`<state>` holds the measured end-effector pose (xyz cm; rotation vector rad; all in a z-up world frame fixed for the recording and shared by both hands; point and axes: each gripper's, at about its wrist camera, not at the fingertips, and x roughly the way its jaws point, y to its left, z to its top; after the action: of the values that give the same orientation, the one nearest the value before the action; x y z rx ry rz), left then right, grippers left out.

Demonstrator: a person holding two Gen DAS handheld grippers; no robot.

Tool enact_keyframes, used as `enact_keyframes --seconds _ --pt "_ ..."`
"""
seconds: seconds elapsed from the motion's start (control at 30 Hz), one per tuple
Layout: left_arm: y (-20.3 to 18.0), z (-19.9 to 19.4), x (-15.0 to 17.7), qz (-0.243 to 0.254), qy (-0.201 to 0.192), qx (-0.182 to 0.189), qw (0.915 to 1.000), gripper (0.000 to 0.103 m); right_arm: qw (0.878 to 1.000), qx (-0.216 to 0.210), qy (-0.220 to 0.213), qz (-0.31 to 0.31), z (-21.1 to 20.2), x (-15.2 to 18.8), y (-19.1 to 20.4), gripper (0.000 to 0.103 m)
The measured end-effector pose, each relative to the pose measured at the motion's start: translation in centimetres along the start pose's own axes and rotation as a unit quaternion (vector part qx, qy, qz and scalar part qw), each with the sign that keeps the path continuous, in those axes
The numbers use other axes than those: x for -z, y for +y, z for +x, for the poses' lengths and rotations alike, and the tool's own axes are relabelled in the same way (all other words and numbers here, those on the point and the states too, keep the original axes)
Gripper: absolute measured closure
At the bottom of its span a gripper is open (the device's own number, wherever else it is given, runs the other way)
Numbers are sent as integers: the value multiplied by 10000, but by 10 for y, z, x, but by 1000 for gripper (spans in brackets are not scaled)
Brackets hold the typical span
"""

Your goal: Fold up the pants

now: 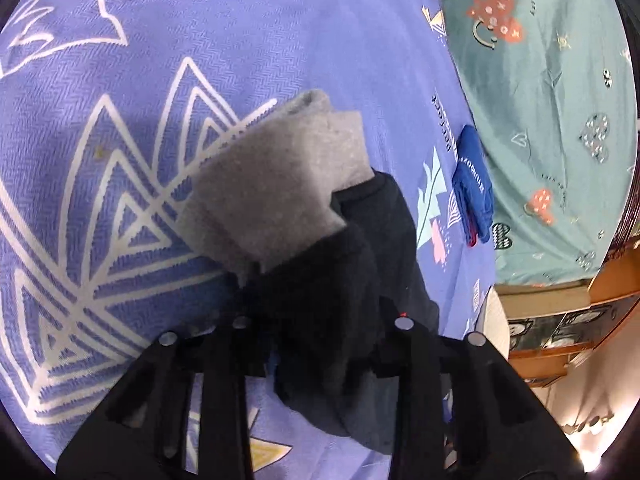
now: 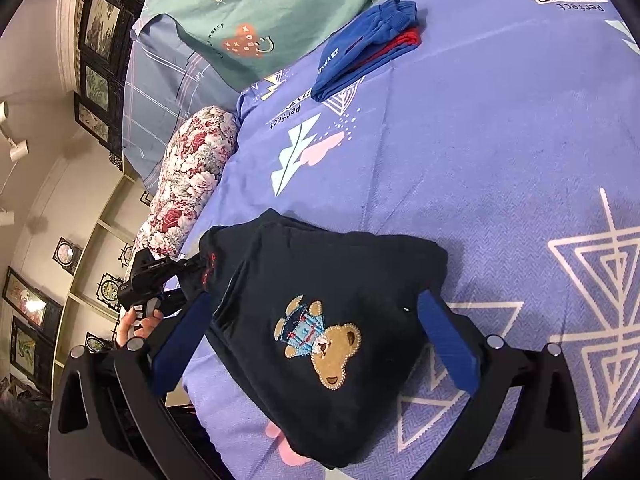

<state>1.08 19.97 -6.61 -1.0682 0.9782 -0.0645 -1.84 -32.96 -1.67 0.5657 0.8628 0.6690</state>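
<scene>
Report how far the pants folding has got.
Done: blue and red garments lie folded near the bed's far edge, and the dark pants with the bear patch are already doubled into a compact bundle, grey lining showing. In hand: the left gripper pinches one end; the right gripper stands open around the bundle. Left: finish the fold and flatten it on the purple sheet.

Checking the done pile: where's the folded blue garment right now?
The folded blue garment lies on the purple bedsheet near its far edge, beside the green blanket, well apart from the black pants.
</scene>
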Motion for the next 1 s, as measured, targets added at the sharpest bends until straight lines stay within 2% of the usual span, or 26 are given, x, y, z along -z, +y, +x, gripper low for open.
enact_keyframes --seconds 0.07,0.1,0.13,0.17,0.27,0.33,0.4,0.47,0.53,0.57,0.6,0.67,0.7,0.77,0.8,0.83,1.0 --pt "-8 0 1 119 -79 -20 9999 58 10000 5 -14 21 0 0 -1 1" --pt "-12 -1 4 226 -182 -51 9996 62 10000 4 -20 40 -1 -1 -1 1" --pt "-21 -4 9 478 -341 -112 9982 79 10000 2 -28 57 -1 -1 -2 1" --pt "-30 -5 14 726 -422 -164 9963 80 10000 3 -47 75 -1 -1 -3 1" --pt "-74 -17 40 1764 -697 -274 9815 83 9999 -12 -96 131 -3 -1 -5 1" --pt "-115 -23 69 2589 -729 -234 9629 85 9998 -12 -106 173 -4 -2 -7 1" --pt "-150 -25 101 3340 -695 -152 9399 85 9997 -15 -138 209 -5 -2 -8 1" --pt "-179 -21 139 4024 -487 -24 9142 85 9995 -32 -212 242 -8 -2 -10 1" --pt "-203 2 187 4835 -91 -139 8752 83 9993 -108 -273 236 -12 -3 -9 1" --pt "-205 13 199 4999 75 -207 8658 80 9992 -217 -265 207 -13 -3 -7 1" --pt "-204 38 214 5152 442 -351 8552 80 9988 -410 -240 138 -14 -3 -3 1" --pt "-193 74 226 5170 976 -608 8482 78 9981 -598 -120 -14 -13 -3 8 1" --pt "-189 82 229 5193 1061 -661 8454 78 9982 -599 -3 -63 -10 -2 13 1" --pt "-189 77 238 5411 853 -654 8341 69 9979 -584 286 45 -1 1 17 1" --pt "-191 72 243 5521 876 -550 8273 51 9971 -611 438 150 4 2 17 1" --pt "-191 67 247 5563 922 -396 8249 31 9965 -595 540 243 7 3 17 1" --pt "-194 34 263 5830 850 35 8080 10 9869 -1122 893 735 15 5 19 1"
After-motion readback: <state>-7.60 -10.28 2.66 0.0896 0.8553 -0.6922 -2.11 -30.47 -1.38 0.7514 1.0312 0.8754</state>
